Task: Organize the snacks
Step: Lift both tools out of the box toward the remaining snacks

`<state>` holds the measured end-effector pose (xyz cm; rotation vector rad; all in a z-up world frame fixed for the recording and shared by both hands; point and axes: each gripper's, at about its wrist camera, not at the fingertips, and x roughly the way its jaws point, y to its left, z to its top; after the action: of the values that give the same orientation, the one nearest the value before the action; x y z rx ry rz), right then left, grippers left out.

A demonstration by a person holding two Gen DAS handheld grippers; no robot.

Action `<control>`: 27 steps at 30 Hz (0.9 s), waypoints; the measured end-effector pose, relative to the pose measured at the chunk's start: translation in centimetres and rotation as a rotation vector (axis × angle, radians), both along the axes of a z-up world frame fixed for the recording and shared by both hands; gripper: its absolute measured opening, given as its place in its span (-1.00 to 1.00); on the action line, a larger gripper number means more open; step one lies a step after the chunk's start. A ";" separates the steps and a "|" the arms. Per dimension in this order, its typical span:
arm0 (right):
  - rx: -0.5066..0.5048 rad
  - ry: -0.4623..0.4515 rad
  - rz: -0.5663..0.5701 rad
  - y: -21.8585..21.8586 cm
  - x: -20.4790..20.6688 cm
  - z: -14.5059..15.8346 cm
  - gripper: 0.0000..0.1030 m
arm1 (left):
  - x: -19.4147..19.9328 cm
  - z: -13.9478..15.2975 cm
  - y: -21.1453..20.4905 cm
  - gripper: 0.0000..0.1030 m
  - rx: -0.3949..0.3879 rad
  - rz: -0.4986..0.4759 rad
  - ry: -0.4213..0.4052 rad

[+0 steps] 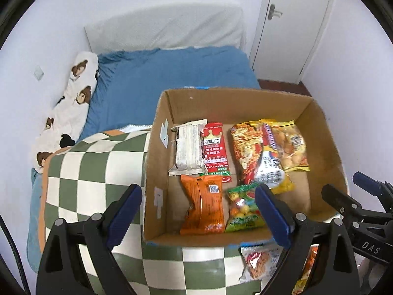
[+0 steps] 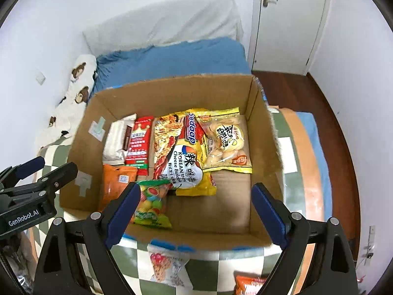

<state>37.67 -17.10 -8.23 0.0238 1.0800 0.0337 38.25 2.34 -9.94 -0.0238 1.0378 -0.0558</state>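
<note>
Six snack packs are lying in the open box [image 1: 157, 152], which is sitting on a checked blanket [image 1: 98, 177] spread over the bed [image 1: 172, 73]. Along the box's left side, a white pack [image 1: 188, 147] is resting at the far end, partly overlapping a red pack [image 1: 216, 150] beside it. An orange pack [image 1: 202, 204] is lying nearer, and a green candy bag [image 1: 242, 209] is sitting just to its right. In the middle, a noodle pack [image 2: 181, 152] is lying slanted, overlapping the edge of a yellow bag [image 2: 227, 142] toward the right wall. The near right part of the box floor is showing bare cardboard.

Both tongs are standing wide with nothing between the pads. The left tongs [image 1: 199, 211] are hanging over the box's near left corner, one finger over the blanket and the other over the green bag. The right tongs [image 2: 196, 211] are hanging over the near edge of the box, above the bare floor; the left pair is showing at the left edge of the right wrist view.

Two more snacks are lying outside the box on the blanket, just in front of its near wall: a clear bag [image 2: 167, 265] with reddish-orange contents and another orange pack [image 2: 248, 284], partly cut off at the picture's bottom.

A bear-print pillow [image 1: 73, 98] is lying along the wall, and a white door [image 1: 289, 24] is standing closed beyond the bed.
</note>
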 end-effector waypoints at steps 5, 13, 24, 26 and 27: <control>0.018 -0.063 -0.002 0.1 -3.7 2.5 0.82 | -3.0 2.3 -0.4 0.83 -0.002 -0.011 -0.057; 0.019 -0.146 -0.003 0.3 -8.9 5.6 0.82 | -7.4 4.0 -1.0 0.83 0.001 -0.014 -0.112; 0.080 -0.208 -0.032 -0.5 -14.6 8.0 0.82 | -11.8 5.8 -1.2 0.83 -0.013 -0.004 -0.164; 0.100 -0.208 -0.043 -0.7 -15.5 7.9 0.82 | -12.5 5.6 -1.2 0.83 -0.014 -0.002 -0.161; 0.113 -0.201 -0.050 -0.9 -15.8 7.7 0.82 | -12.9 5.4 -1.1 0.83 -0.012 0.000 -0.156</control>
<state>21.87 -17.96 -0.57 0.1466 0.8748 0.0507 25.32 1.22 -4.56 -0.0301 0.8815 -0.0633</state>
